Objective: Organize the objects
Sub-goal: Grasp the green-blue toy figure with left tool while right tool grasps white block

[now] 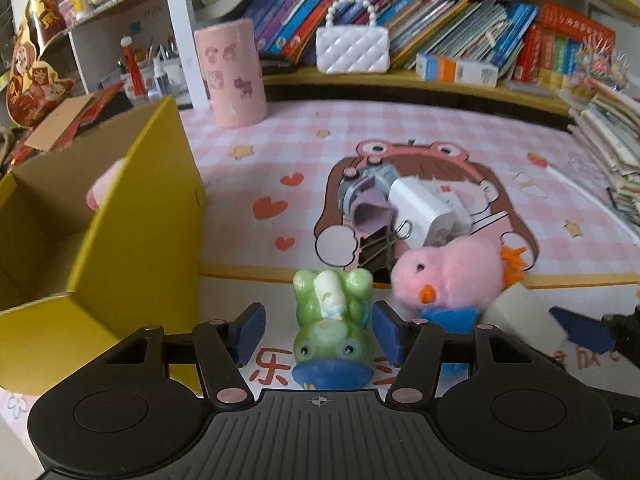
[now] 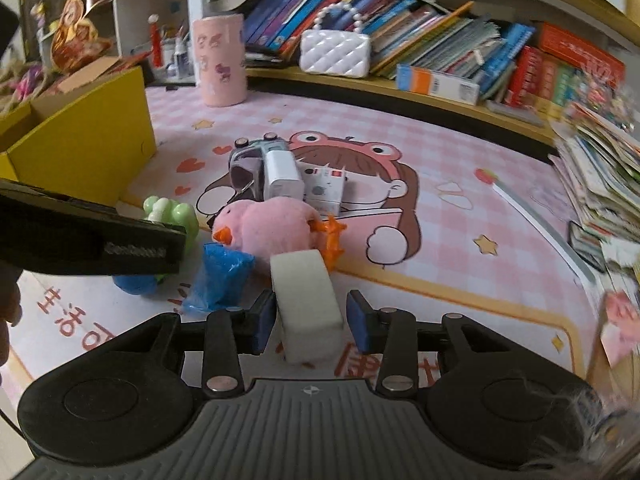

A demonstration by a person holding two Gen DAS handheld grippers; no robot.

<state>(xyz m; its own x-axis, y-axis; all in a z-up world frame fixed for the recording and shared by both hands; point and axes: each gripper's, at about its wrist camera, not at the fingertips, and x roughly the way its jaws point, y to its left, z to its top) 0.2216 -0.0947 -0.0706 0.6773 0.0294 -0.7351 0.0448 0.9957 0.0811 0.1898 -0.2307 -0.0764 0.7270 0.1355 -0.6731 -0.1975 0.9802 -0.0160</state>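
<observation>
Clutter crowds the pink checked mat (image 1: 400, 136). The left gripper (image 1: 318, 330) straddles a green frog toy (image 1: 330, 320), pads just beside it, not pressing. The right gripper (image 2: 312, 316) brackets a white block (image 2: 306, 296), gaps both sides. A pink plush duck (image 2: 268, 226) and blue bag (image 2: 220, 276) lie between them; a yellow box (image 1: 136, 216) stands left.

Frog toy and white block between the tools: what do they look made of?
Frog toy: looks like glossy soft rubber or vinyl; wet-looking highlights, rounded bulging shapes. White block: probably matte foam or sponge; dull surface without glare, softly rounded top edge. Neither can be settled by look alone.
</observation>
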